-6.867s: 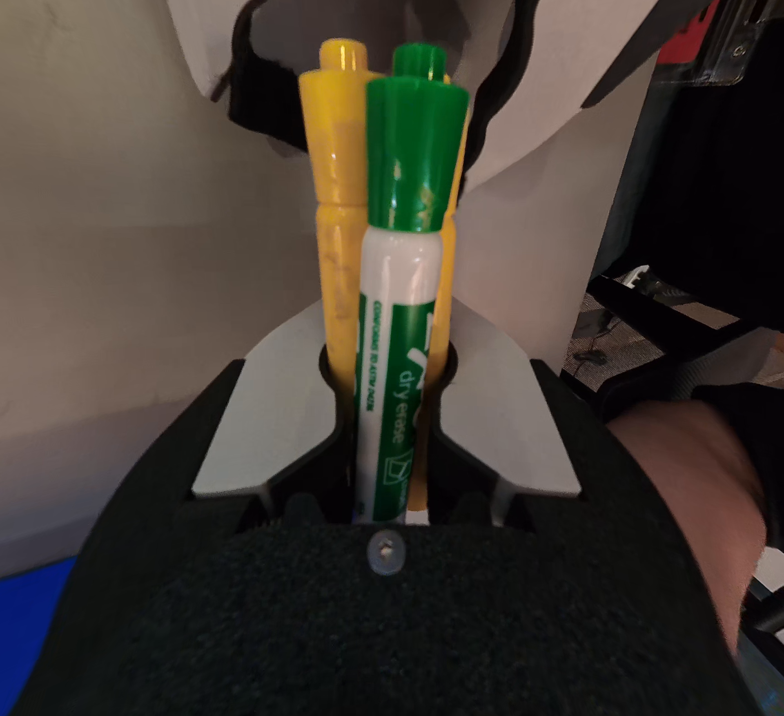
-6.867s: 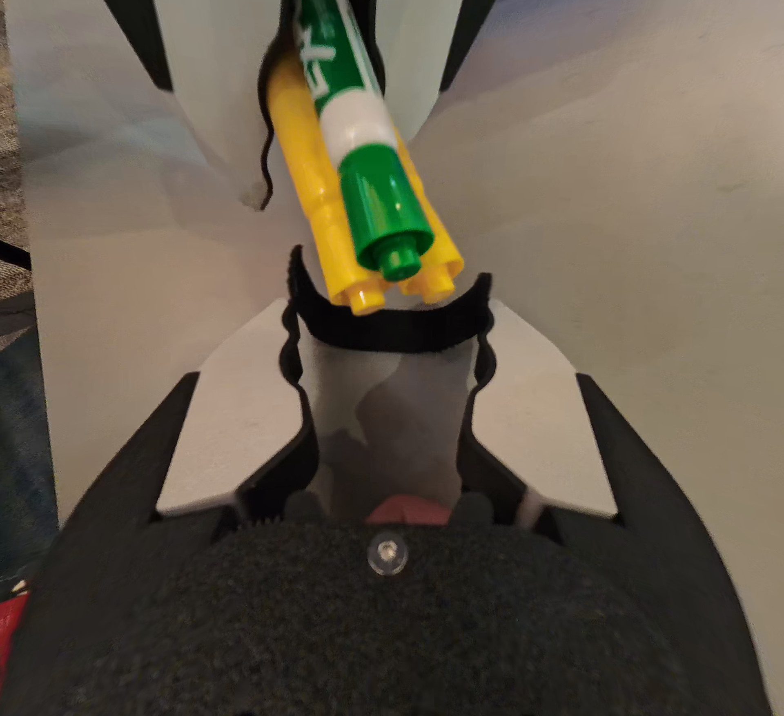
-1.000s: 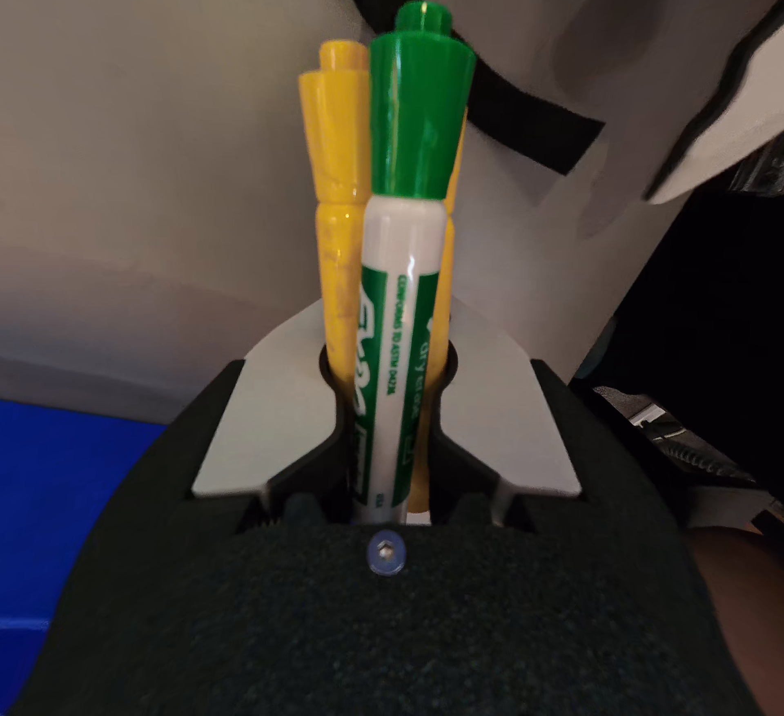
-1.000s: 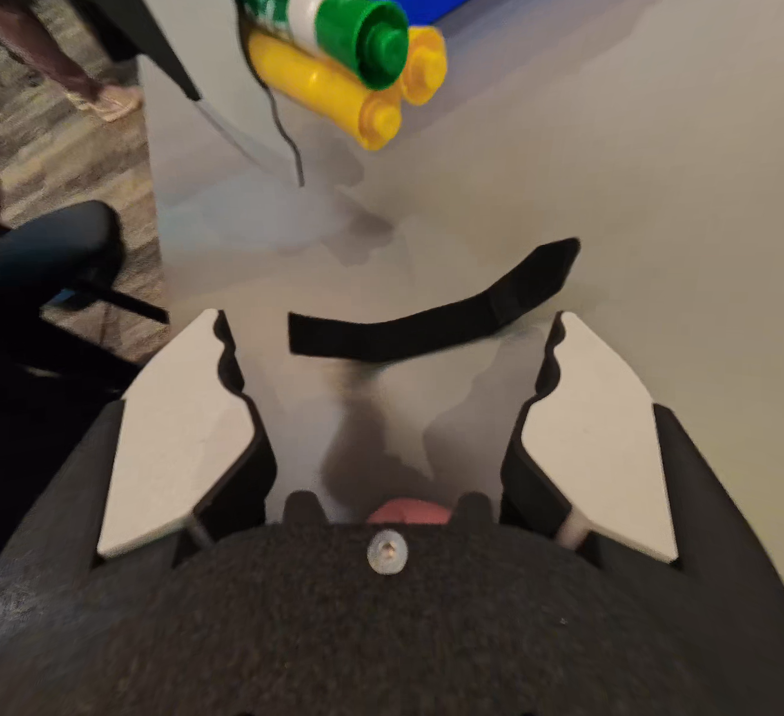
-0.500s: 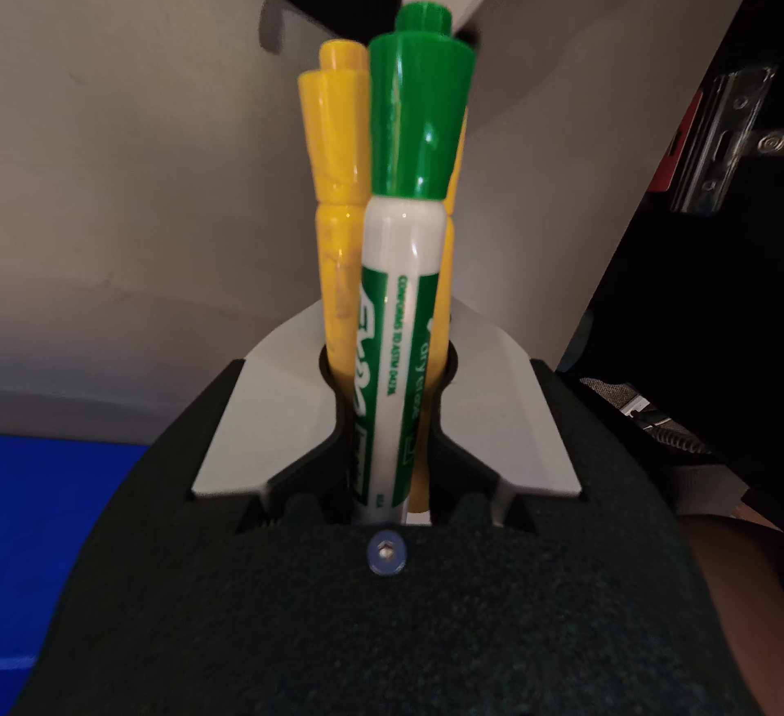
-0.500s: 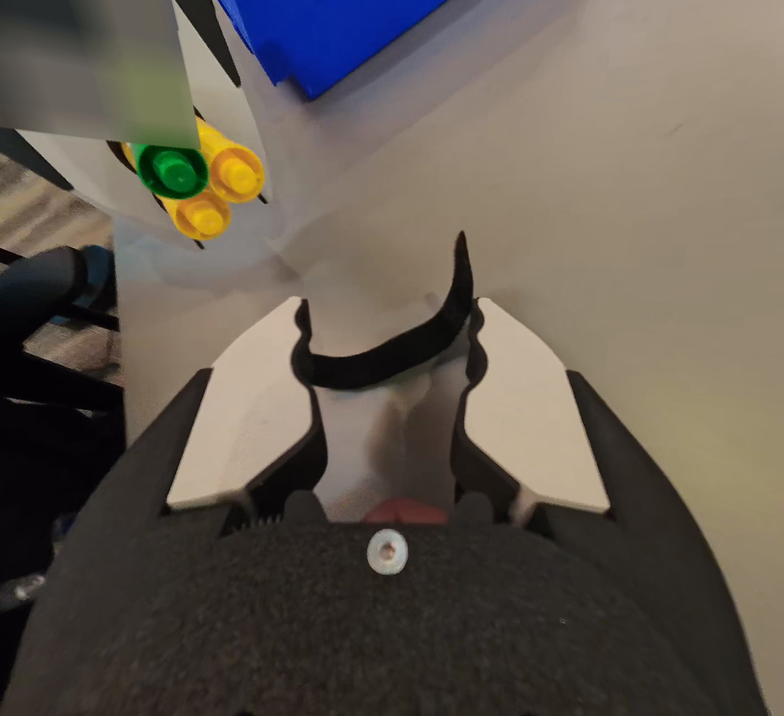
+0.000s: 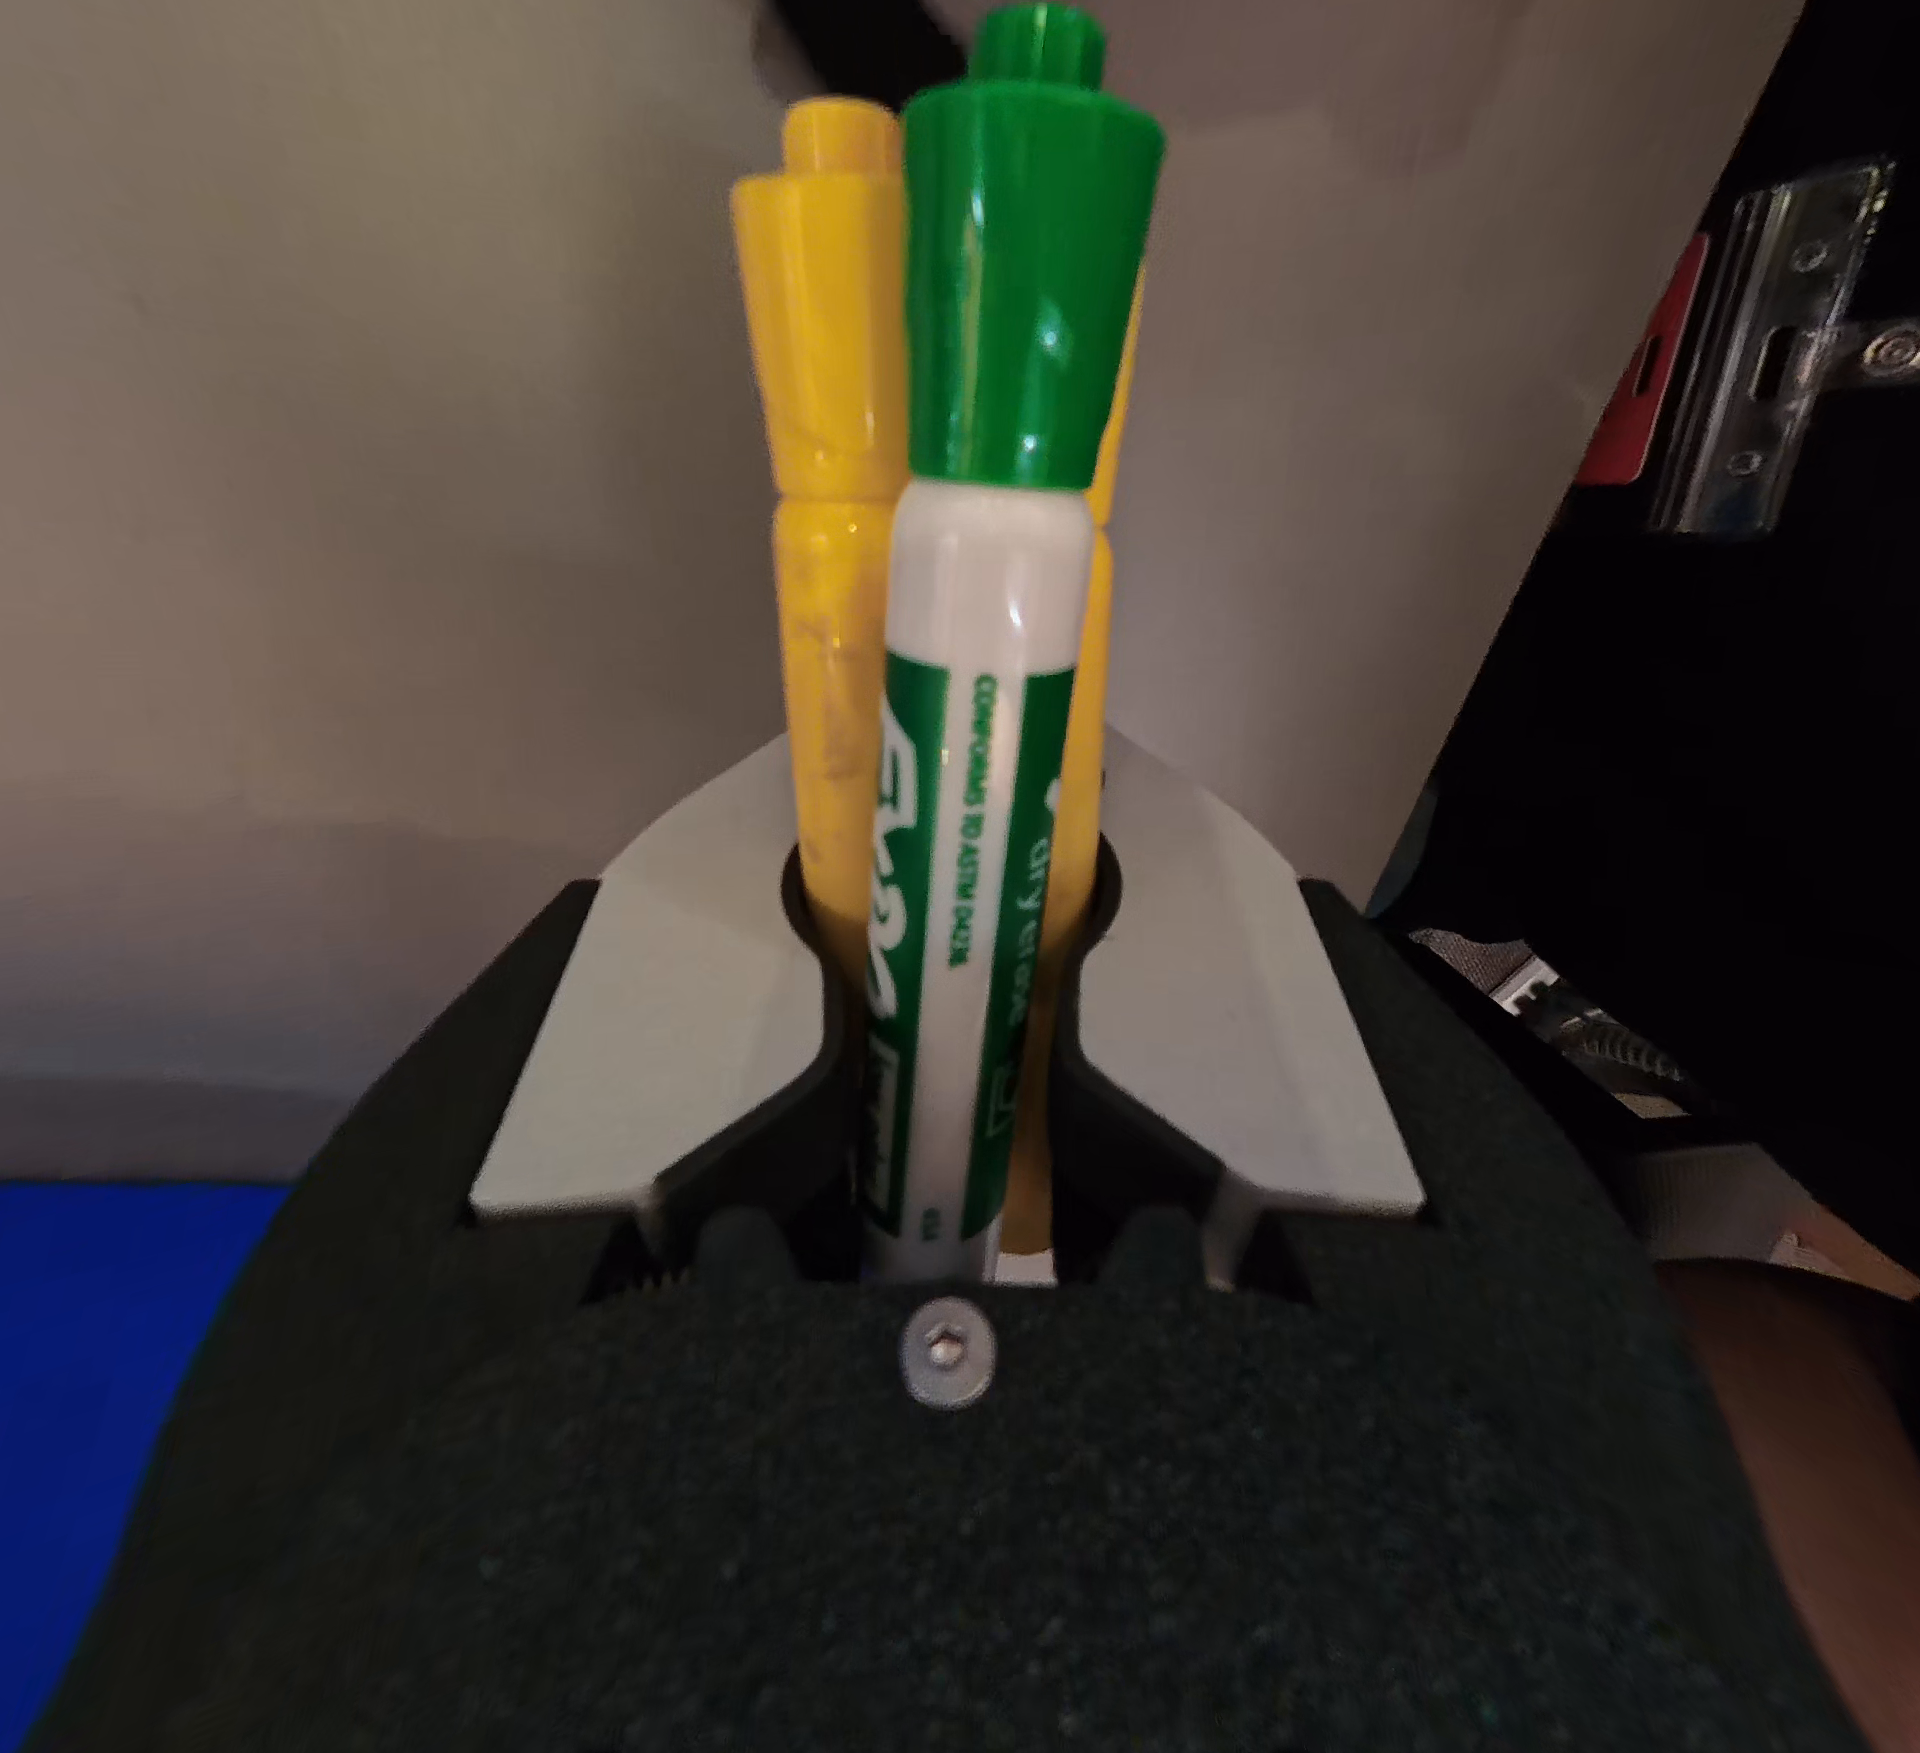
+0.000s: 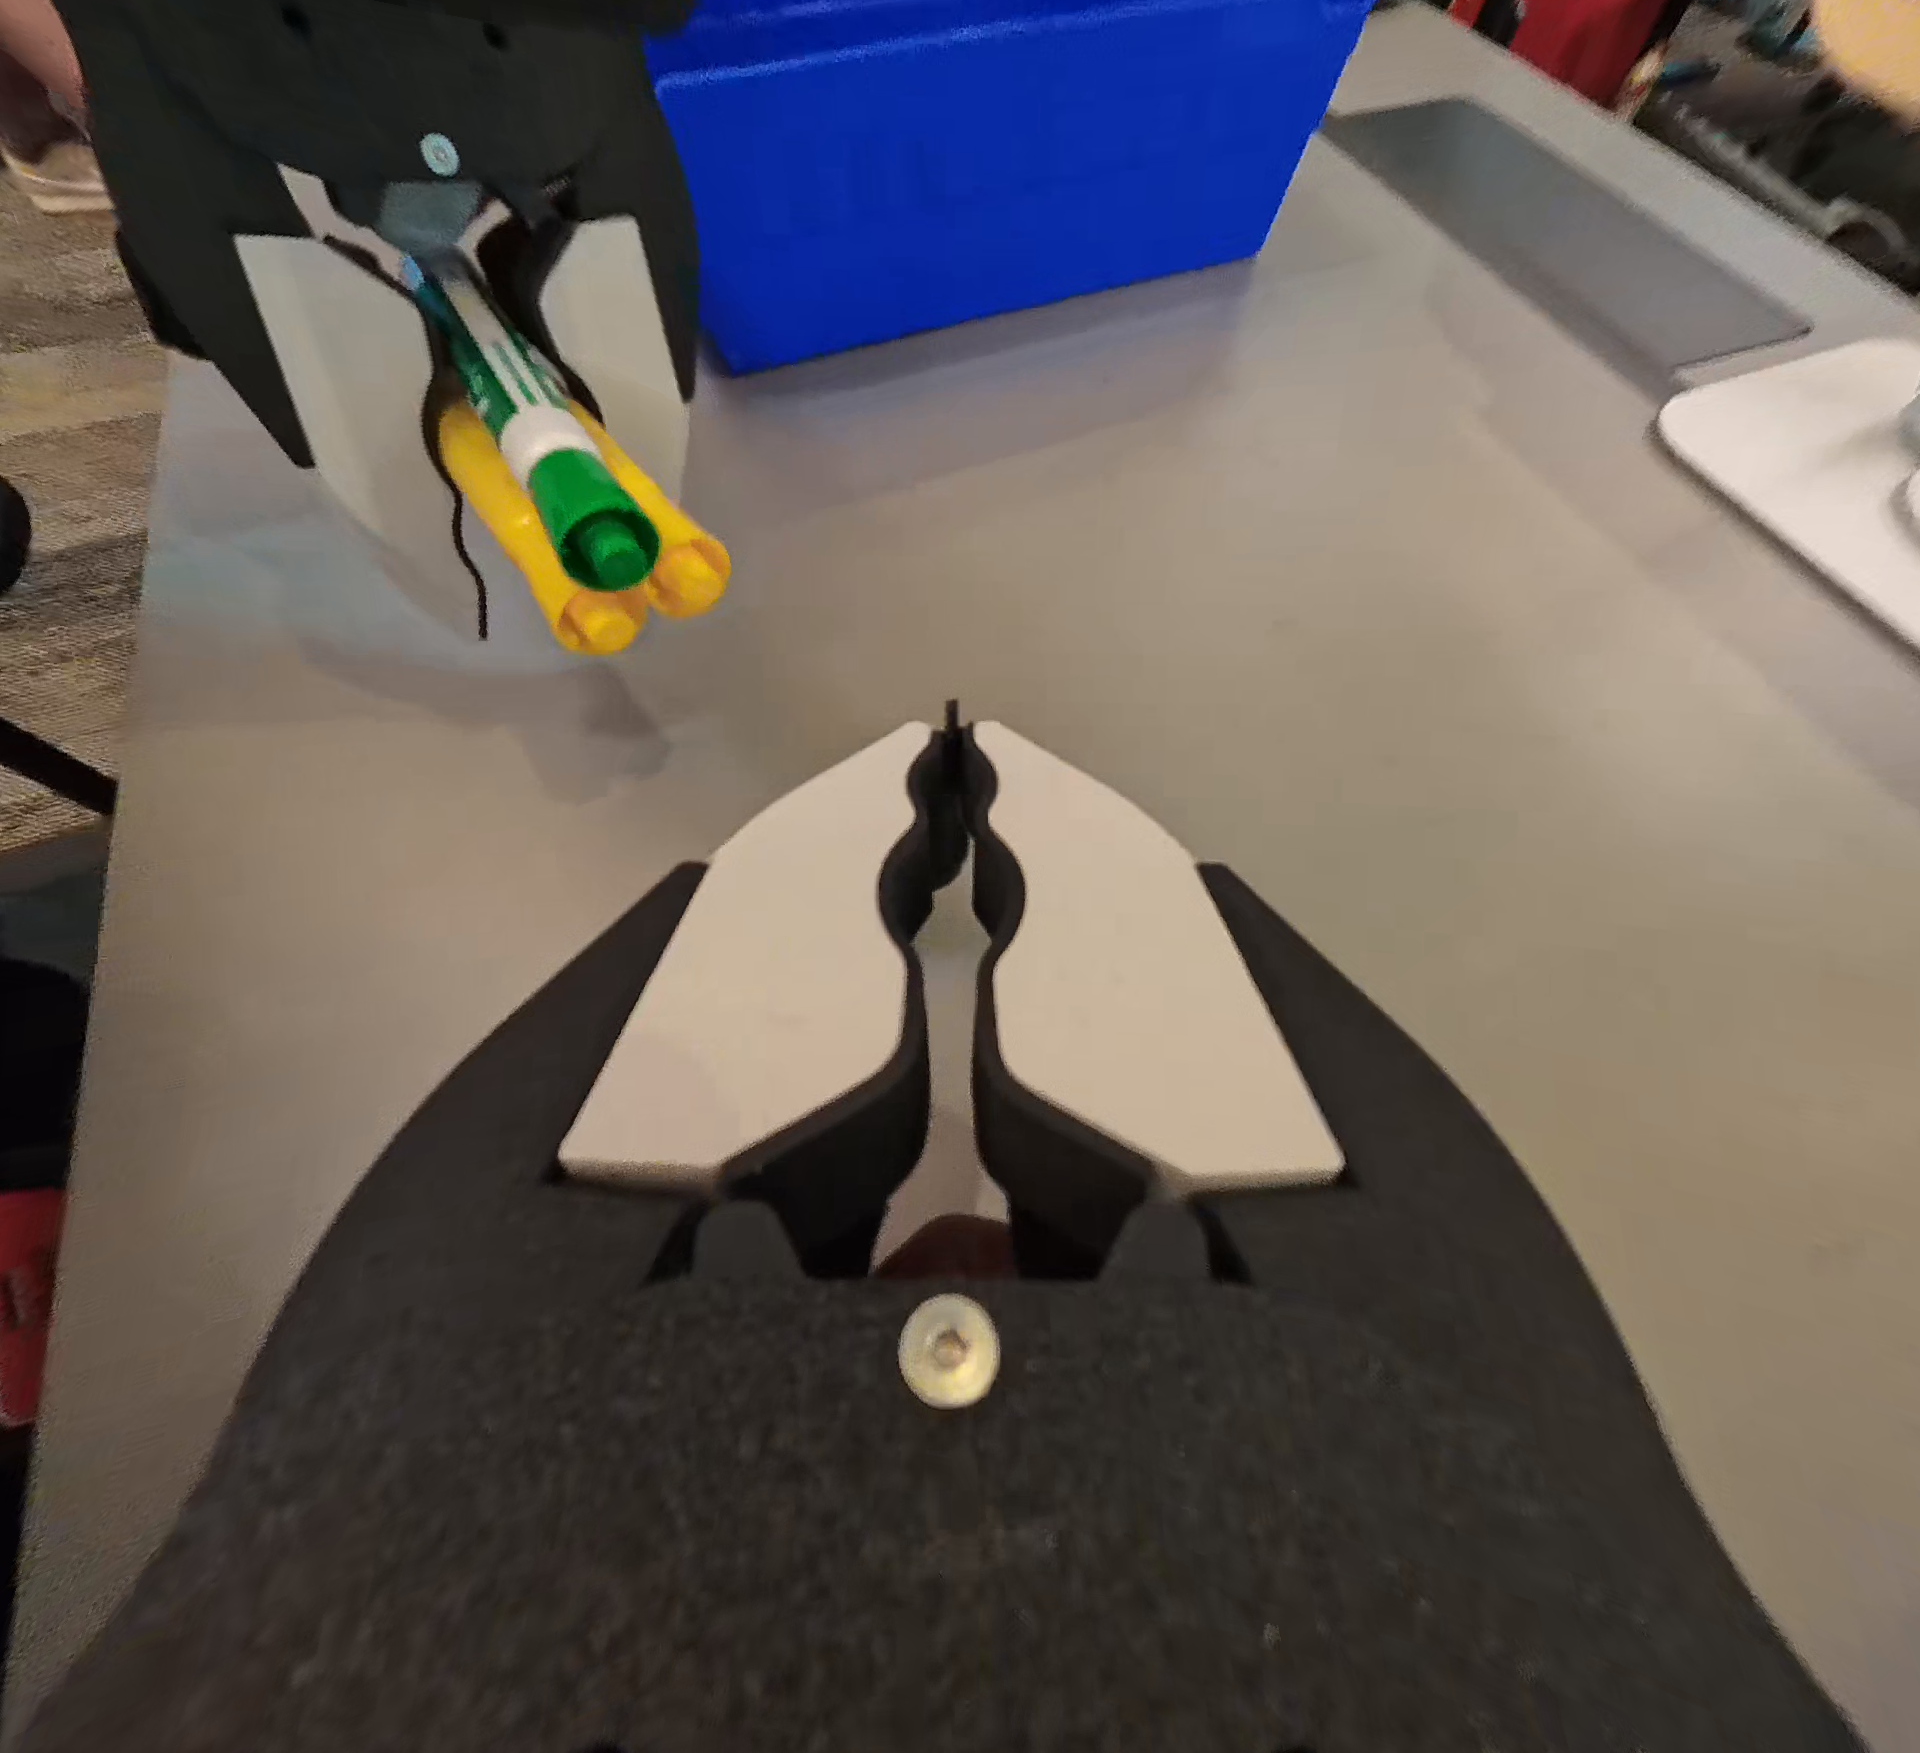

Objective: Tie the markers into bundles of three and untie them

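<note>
My left gripper (image 7: 951, 768) is shut on three markers: a green-capped one (image 7: 1029, 301) in front, a yellow one (image 7: 831, 332) to its left, and a second yellow one mostly hidden behind. The caps point away from me. In the right wrist view the left gripper (image 8: 571, 540) hangs above the grey table (image 8: 1247, 612) at the upper left, showing the green marker (image 8: 587, 519) and both yellow ones (image 8: 597, 617). My right gripper (image 8: 951, 732) is shut; a thin edge of the black strap (image 8: 951, 716) pokes out between its tips. The rest of the strap is hidden.
A blue bin (image 8: 987, 176) stands at the back of the table, just behind the left gripper; it also shows in the left wrist view (image 7: 104, 1288). A white flat object (image 8: 1787, 456) lies at the right edge. A person's arm (image 7: 1818, 1391) is at the lower right. My hands' fingertips stand some 15 cm from each other.
My right gripper has closed on the black strap, which lay across its open jaws before. Its view has swung up to take in the bin. The left gripper still holds the three markers.
</note>
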